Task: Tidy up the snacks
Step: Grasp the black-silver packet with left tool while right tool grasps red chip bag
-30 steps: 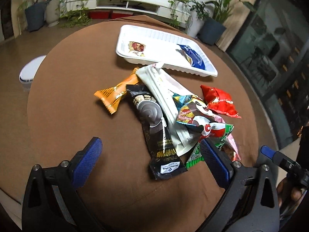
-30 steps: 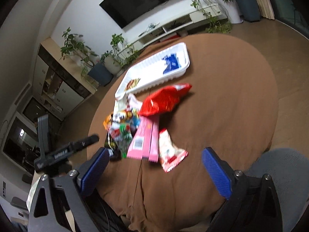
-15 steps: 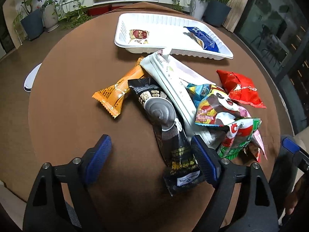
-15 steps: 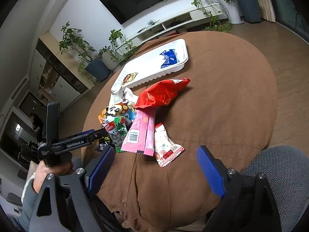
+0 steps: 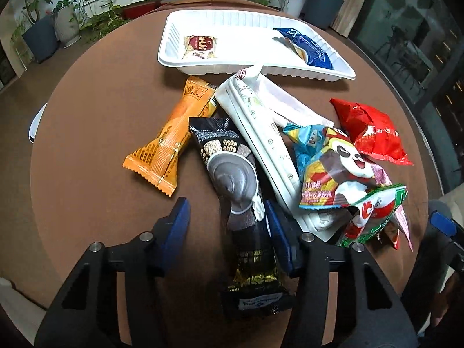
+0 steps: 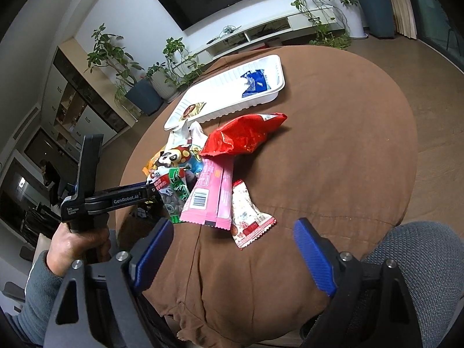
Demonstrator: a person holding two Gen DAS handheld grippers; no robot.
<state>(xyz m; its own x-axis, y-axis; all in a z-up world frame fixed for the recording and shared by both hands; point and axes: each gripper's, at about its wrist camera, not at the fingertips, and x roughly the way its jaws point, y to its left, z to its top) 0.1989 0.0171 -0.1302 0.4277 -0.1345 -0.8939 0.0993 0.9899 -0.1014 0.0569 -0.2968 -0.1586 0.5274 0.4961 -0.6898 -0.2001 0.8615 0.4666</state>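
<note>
Left wrist view shows your left gripper [image 5: 226, 220] low over the round table under a brown cloth [image 5: 95, 133], its blue-padded fingers [image 5: 177, 226] spread and straddling the long black snack packet with a grey swirl [image 5: 232, 179]; the right pad sits against the packet's edge, the left pad stands clear of it. Just left of that packet lies the orange crimped wrapper [image 5: 171, 136], and to its right the long white pouch [image 5: 261, 133], with the panda-printed bag [image 5: 333, 168] and the red foil bag [image 5: 374, 130] farther right. At the far side, the white ribbed plastic tray [image 5: 232, 20] holds a small red-and-gold snack [image 5: 200, 45] at its left end and a blue packet [image 5: 310, 47] at its right. Right wrist view shows your right gripper [image 6: 232, 258] at the near edge of the table, fingers wide apart and holding nothing, with the pink flat packet [image 6: 208, 194] and a white-and-red sachet [image 6: 246, 214] just beyond it.
</note>
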